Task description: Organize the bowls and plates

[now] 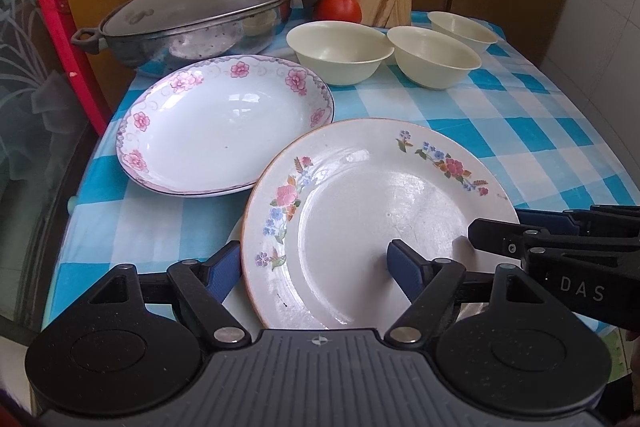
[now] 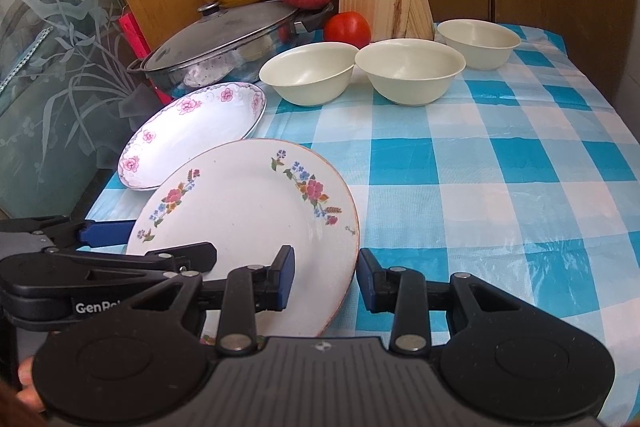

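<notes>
I am keeping my left gripper [image 1: 314, 261] wide apart, its fingers straddling the near left rim of the flowered plate [image 1: 376, 223] without pressing it. My right gripper [image 2: 326, 277] is standing partly apart astride the plate's right rim, pads clear. Three cream bowls [image 2: 410, 71] are sitting behind on the checked tablecloth [image 2: 500, 167].

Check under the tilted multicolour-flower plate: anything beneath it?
A sliver of another plate with a floral rim shows beneath the tilted multicolour-flower plate, on the blue checked tablecloth. The rest of it is covered.
</notes>
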`<state>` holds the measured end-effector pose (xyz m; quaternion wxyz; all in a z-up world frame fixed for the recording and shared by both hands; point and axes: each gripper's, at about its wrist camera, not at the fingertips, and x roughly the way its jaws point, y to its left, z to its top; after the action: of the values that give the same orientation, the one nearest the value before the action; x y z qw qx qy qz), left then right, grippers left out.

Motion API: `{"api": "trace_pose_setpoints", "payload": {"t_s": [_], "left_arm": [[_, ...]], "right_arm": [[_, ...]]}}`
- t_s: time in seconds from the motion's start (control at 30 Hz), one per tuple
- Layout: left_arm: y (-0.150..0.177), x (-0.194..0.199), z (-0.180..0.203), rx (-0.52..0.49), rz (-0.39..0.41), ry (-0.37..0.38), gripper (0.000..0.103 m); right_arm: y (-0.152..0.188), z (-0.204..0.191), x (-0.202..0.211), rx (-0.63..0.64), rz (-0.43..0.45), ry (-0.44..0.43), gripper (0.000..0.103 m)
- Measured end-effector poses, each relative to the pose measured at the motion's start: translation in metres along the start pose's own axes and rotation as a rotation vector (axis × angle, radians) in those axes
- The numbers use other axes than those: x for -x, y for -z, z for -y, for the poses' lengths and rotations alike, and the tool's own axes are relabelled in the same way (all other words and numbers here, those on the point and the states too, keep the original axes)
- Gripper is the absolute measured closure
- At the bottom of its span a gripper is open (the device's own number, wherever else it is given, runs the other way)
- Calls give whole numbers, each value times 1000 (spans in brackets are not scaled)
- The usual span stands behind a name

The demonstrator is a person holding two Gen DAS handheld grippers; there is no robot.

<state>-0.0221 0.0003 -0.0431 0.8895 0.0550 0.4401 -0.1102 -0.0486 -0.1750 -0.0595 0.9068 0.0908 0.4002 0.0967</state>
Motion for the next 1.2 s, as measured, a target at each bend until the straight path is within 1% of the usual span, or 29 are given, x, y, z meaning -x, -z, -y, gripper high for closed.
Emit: {"api": "trace_pose_setpoints", "payload": {"t_s": [0.57, 0.8, 0.97, 1.2], "left_arm": [[1, 0, -2, 7, -11, 2, 20], [2, 1, -1, 0, -11, 3, 20], [4, 3, -3, 1, -10, 10, 20], [5, 4, -7, 12, -8, 23, 20]], "right_arm": [[2, -9, 0, 80, 12, 30, 68], [3, -15, 1, 134, 3, 48, 67], [4, -17, 3, 151, -15, 38, 65], [4, -18, 5, 168, -9, 40, 64]]}}
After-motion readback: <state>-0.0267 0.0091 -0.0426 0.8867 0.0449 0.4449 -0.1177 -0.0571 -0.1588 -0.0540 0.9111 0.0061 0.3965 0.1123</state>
